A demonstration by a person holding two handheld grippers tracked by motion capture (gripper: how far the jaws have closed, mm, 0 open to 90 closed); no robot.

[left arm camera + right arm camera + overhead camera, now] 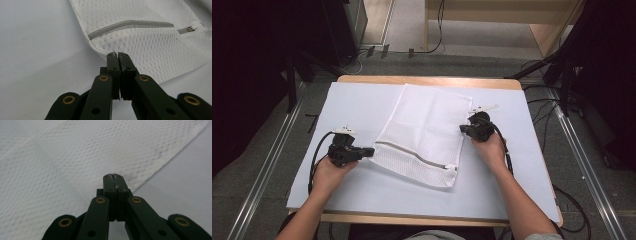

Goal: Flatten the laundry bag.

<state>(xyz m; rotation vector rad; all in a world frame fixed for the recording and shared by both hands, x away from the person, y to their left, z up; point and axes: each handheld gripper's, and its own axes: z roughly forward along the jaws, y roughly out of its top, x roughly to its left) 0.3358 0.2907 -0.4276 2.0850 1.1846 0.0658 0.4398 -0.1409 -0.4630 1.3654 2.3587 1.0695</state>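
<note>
A white mesh laundry bag [422,135] lies flat in the middle of the table, with a grey zipper [412,154] running along its near end. My left gripper [371,150] sits at the bag's near left corner, jaws shut with nothing between them. In the left gripper view its tips [117,53] meet just short of the bag's corner [140,50], below the zipper [130,24]. My right gripper [462,129] rests at the bag's right edge, also shut and empty. The right gripper view has its tips [113,175] over the mesh [62,170] near the bag's edge.
A pale sheet [362,100] covers the wooden table [427,80]. Black cables trail from both grippers toward the near edge. Dark stands and metal floor rails flank the table on both sides.
</note>
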